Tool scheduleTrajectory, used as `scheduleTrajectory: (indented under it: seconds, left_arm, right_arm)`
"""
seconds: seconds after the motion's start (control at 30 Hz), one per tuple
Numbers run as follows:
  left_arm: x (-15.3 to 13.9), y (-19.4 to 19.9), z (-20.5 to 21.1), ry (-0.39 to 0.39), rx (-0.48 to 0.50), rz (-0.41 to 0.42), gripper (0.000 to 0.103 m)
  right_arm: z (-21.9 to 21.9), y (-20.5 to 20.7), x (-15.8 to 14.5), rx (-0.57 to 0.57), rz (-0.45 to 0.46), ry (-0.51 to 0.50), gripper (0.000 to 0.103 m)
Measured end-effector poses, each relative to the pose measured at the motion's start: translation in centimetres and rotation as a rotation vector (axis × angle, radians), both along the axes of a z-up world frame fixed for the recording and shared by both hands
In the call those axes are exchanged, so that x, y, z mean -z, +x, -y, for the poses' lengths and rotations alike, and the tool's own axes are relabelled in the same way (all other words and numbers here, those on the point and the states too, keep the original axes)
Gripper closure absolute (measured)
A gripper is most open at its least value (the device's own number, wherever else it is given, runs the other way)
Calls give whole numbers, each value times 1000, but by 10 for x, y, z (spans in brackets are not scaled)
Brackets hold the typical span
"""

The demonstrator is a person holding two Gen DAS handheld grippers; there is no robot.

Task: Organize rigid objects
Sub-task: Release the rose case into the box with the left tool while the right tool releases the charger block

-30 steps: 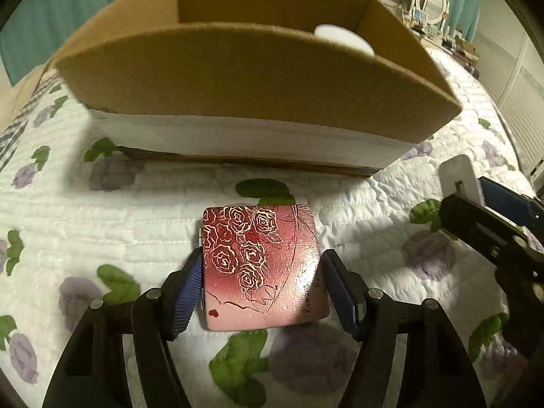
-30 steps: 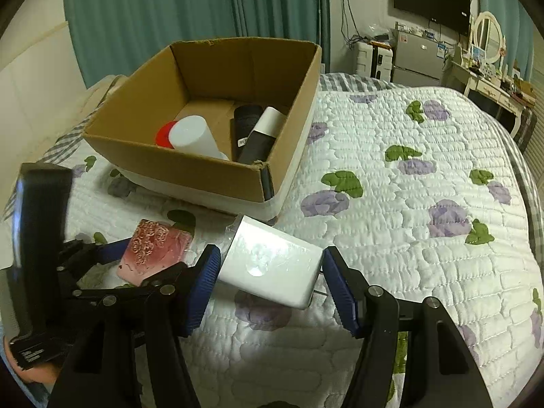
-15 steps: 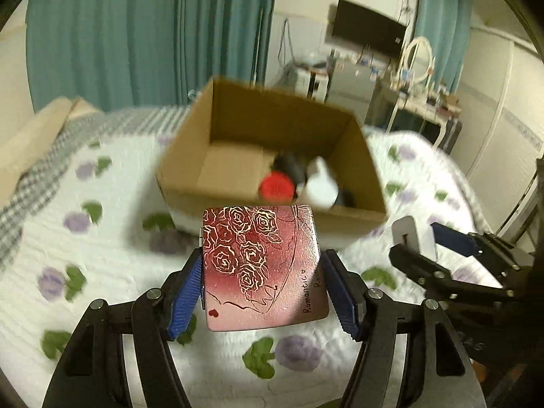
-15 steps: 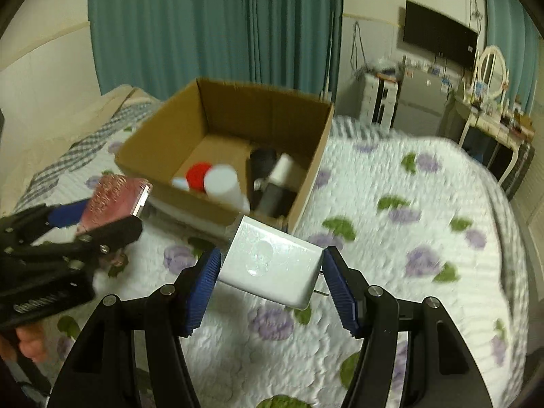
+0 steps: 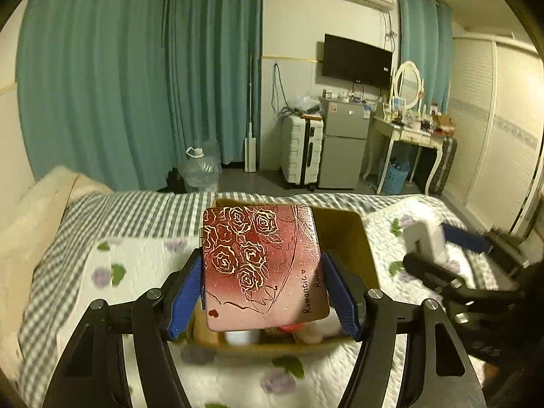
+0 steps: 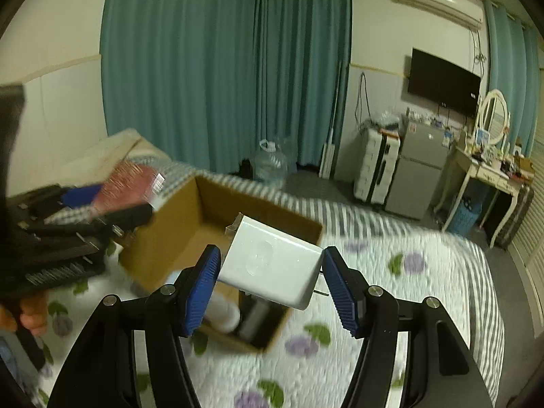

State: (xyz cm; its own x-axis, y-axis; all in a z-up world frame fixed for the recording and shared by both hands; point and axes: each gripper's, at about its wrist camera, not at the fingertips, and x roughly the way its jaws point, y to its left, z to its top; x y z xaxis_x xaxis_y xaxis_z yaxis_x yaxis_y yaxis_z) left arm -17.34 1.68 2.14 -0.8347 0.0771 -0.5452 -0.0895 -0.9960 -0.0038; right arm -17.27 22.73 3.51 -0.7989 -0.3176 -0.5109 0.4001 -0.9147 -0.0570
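My left gripper [image 5: 263, 289] is shut on a red rose-patterned tin [image 5: 261, 265] and holds it in the air above the open cardboard box [image 5: 357, 238]. My right gripper [image 6: 270, 287] is shut on a white rectangular box [image 6: 272, 265], also raised over the cardboard box [image 6: 176, 238]. The right gripper with the white box shows at the right of the left wrist view [image 5: 425, 241]. The left gripper with the tin shows blurred at the left of the right wrist view [image 6: 125, 190]. White and dark bottles [image 6: 221, 312] lie inside the box.
The box sits on a quilted floral bedspread [image 6: 391, 306] with a checked sheet [image 5: 119, 210] at the far edge. Beyond the bed are teal curtains [image 5: 136, 85], a water jug [image 5: 199, 170], a suitcase, a small fridge [image 5: 343, 149] and a dressing table [image 5: 408, 129].
Both grippers have risen from the bedspread with their objects and tilted up. The box now lies below them and the room fills both views.
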Motion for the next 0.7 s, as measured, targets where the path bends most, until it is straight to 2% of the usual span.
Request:
scheduleTrajectory:
  seconds: [0.07, 0.17, 0.37, 0.57, 0.7]
  left_arm:
    - [3, -20, -3, -30, 6, 6, 34]
    - [15, -44, -5, -30, 16, 40, 34]
    - [50, -71, -13, -49, 43, 88, 34]
    - [75, -87, -11, -27, 45, 140, 34]
    - [87, -91, -4, 28, 22, 200, 32]
  right_arm:
    - [7, -11, -6, -6, -22, 8, 41]
    - [19, -33, -8, -7, -36, 20, 41]
    - [35, -59, 8, -19, -25, 46, 41]
    - [30, -76, 30, -17, 32, 49, 41]
    - [22, -77, 35, -10, 47, 36, 42]
